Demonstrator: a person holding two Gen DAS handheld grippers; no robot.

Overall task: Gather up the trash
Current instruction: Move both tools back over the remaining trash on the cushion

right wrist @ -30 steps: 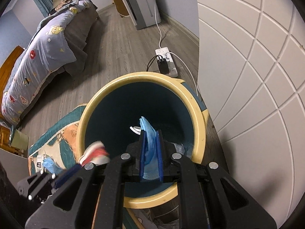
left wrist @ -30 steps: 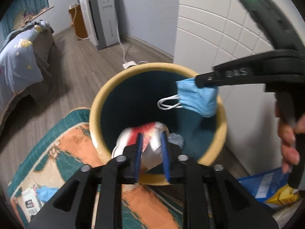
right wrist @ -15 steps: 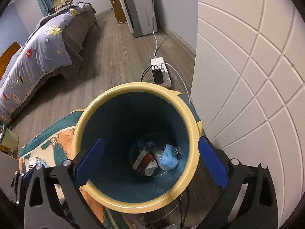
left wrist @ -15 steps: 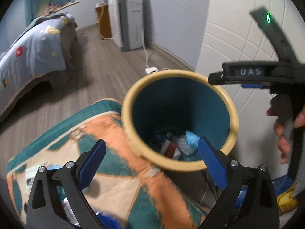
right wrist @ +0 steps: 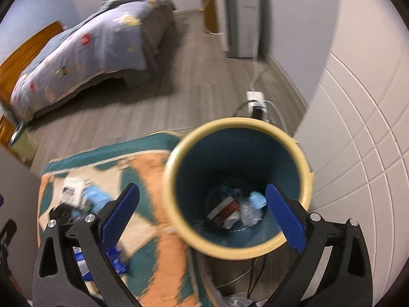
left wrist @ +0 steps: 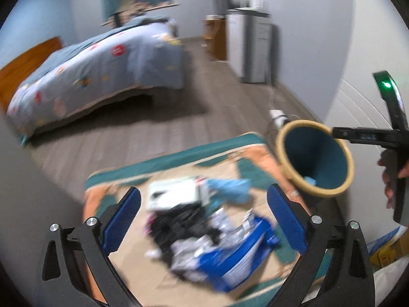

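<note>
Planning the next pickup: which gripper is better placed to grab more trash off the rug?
Left. The open left gripper hangs over the blurred trash pile; the open right gripper faces the yellow-rimmed teal bin.

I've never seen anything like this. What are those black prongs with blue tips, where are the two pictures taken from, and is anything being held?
No robot here: a person carries a two-fingered tool in each hand, each with a camera looking along its fingers. The left hand-held gripper is open and empty, above a blurry pile of trash on a teal-and-orange patterned rug. The right hand-held gripper, also open and empty, points into a round yellow-rimmed teal bin, where a crumpled blue face mask and a red-and-white wrapper lie.
</note>
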